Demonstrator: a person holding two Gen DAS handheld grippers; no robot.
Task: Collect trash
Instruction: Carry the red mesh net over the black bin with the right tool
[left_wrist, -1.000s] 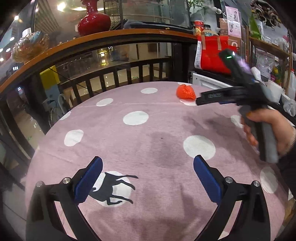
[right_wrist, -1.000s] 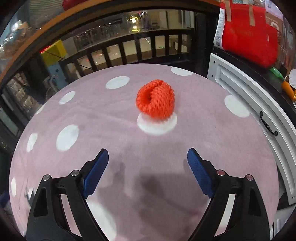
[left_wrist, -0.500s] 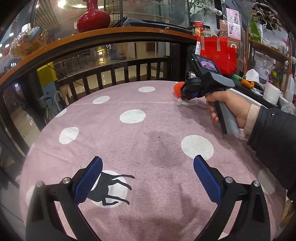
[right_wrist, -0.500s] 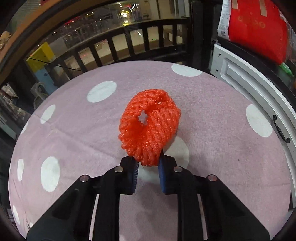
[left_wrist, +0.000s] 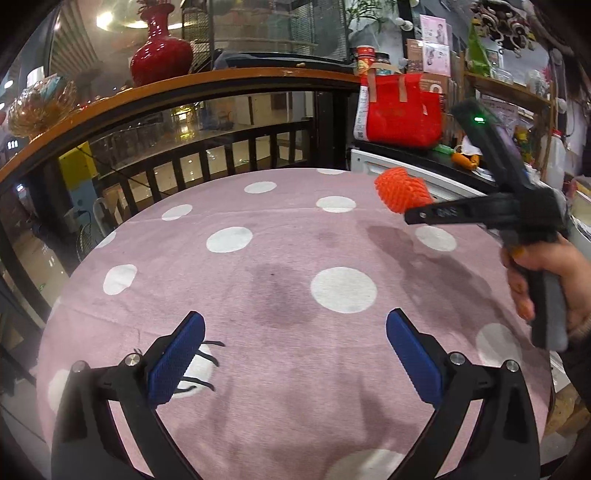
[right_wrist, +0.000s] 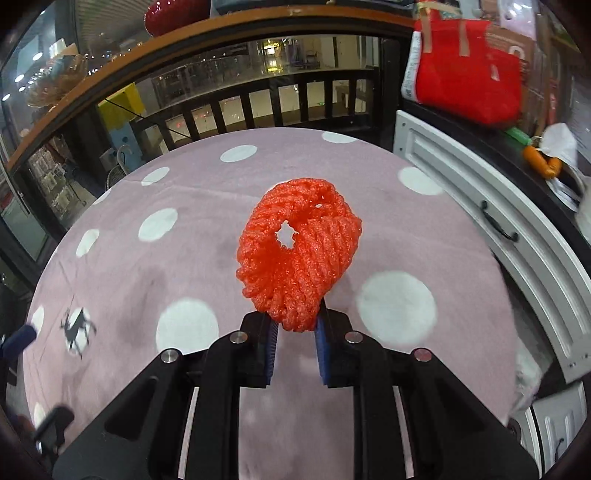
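An orange foam fruit net (right_wrist: 299, 251) is pinched at its lower edge by my right gripper (right_wrist: 294, 341), which is shut on it and holds it above the pink polka-dot tablecloth (right_wrist: 207, 266). In the left wrist view the net (left_wrist: 400, 192) hangs in the air at the tip of the right gripper (left_wrist: 410, 216), at the right side of the table. My left gripper (left_wrist: 291, 354) is open and empty, low over the near part of the tablecloth (left_wrist: 280, 266), above a black deer print (left_wrist: 201, 365).
A dark wooden railing (left_wrist: 221, 147) curves round the table's far side, with a red vase (left_wrist: 160, 51) on its ledge. A white cabinet (right_wrist: 491, 214) stands to the right, with a red bag (right_wrist: 469, 59) and clutter on top.
My right gripper closed on the orange net, lifted it off the white dot and drew it back to the right. My left gripper stayed open in place.
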